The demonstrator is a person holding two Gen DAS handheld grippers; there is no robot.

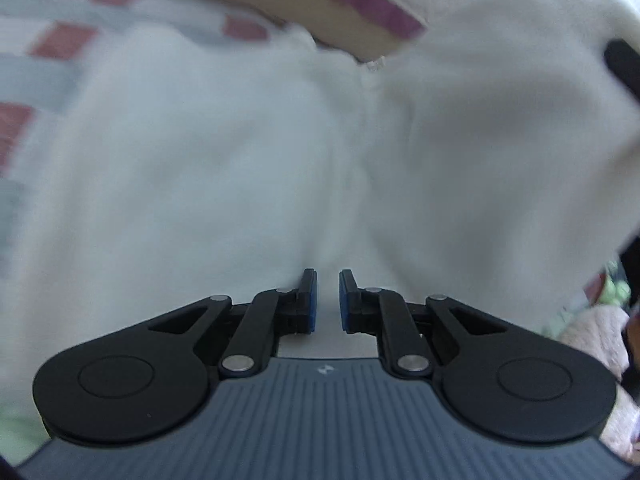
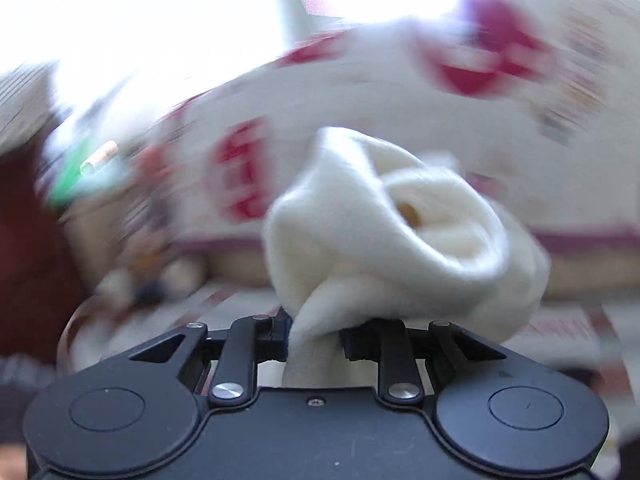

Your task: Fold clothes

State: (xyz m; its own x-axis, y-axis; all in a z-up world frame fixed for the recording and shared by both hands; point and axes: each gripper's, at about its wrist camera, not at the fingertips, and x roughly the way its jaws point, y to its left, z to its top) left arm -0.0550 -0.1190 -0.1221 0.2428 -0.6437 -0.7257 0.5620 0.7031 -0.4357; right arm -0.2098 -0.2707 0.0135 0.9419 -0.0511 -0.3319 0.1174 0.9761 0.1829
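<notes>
right gripper [image 2: 314, 336] jaws pinch bunched white garment [image 2: 384, 240]; left gripper [image 1: 328, 300] jaws slightly spread.

The left wrist view looks along its fingers, close over the white garment [image 1: 248, 152]. The right wrist view faces the bunched garment [image 2: 384, 232] at closer range. Both views share that garment.

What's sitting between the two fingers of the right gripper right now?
A bunched fold of the white garment fills the gap between the right gripper fingers, pinched there and bulging out above them. This shows in the right wrist view.
</notes>
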